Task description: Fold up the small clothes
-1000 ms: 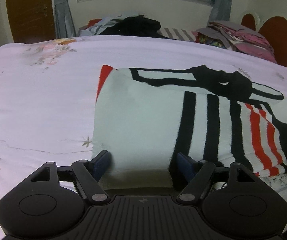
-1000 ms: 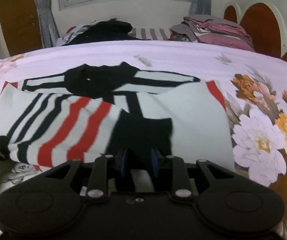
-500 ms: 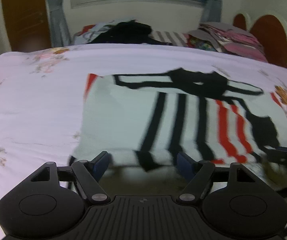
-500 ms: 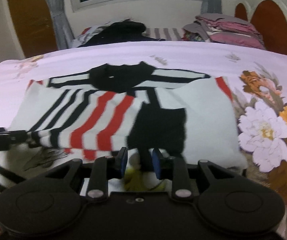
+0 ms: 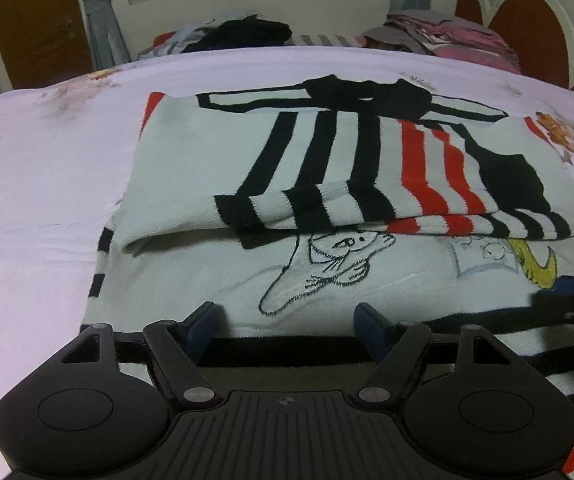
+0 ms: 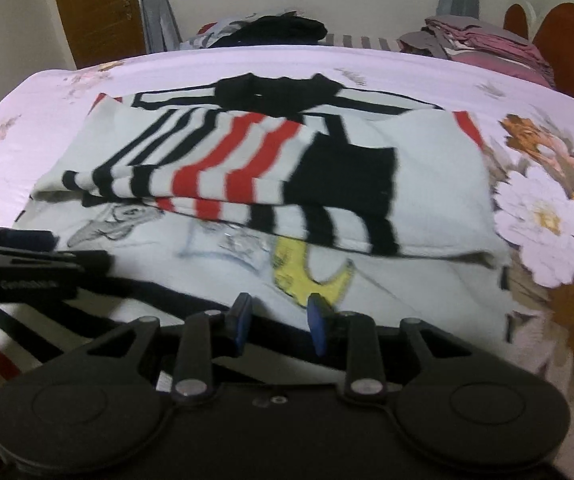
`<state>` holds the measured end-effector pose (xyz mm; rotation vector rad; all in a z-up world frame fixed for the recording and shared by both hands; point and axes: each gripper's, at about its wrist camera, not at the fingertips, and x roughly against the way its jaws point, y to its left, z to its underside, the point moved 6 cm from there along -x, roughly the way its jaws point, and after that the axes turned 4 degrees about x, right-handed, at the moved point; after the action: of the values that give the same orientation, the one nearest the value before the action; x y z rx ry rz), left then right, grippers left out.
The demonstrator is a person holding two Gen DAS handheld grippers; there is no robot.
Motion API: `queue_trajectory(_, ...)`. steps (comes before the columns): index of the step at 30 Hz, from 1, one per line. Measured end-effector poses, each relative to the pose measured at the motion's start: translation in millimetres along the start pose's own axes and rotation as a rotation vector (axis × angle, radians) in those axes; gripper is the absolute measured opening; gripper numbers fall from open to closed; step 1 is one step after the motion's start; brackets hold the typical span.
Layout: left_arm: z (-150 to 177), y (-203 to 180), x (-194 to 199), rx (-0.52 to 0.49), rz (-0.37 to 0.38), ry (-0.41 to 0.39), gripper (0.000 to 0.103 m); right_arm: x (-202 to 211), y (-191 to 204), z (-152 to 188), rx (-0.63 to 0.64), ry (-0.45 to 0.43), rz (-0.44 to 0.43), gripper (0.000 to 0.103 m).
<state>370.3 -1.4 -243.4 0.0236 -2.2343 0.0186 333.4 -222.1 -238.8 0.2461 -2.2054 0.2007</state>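
Two claws (image 5: 287, 322) (image 6: 279, 316) (both gaping, gripping nothing) over one half-folded striped sweater (image 5: 327, 168)

Left hand-held gripper (image 5: 287, 320): matte black plastic body, ribbed centre plate with a small round crosshair mark, two round side housings with shallow discs, triangular cut-outs, black linkage bars on silver pivot screws, dark blue finger pads (image 5: 203, 322). Right hand-held gripper (image 6: 279, 318): same black build, smooth centre plate, silver screws, brighter blue pads (image 6: 318, 320). At left edge of the right view, the other unit's black arm carries faint, unreadable grey lettering.
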Motion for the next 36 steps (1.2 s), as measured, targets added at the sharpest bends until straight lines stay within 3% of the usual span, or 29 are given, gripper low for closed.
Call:
queue_trajectory(6,0.8,-3.3,1.7,0.002,-0.037,-0.005,0.075,7.6,-25.0,12.0,-0.019,0.003,0.012,0.03)
queue_trajectory(15,2.4,-7.8,10.8,-0.009,-0.066,-0.009,0.075,22.4,-21.9,13.4,-0.033,-0.028,-0.004,0.033)
queue_trajectory(20,10.7,-17.4,36.9,-0.056,0.003,-0.025,0.076,37.3,-2.6,12.6,-0.05,-0.051,-0.037,0.035)
queue_trajectory(27,56.4,0.9,50.8,-0.081,0.064,0.029,0.076,47.9,40.6,33.3,-0.044,-0.027,-0.058,0.036)
queue_trajectory(31,71.3,23.1,56.9,-0.083,0.066,0.021,0.085,43.7,50.7,52.2,-0.024,0.021,-0.005,0.036)
queue_trajectory(36,87.9,55.2,68.1,-0.092,0.064,0.021,0.085,56.1,35.8,72.1,0.007,0.031,0.125,0.038)
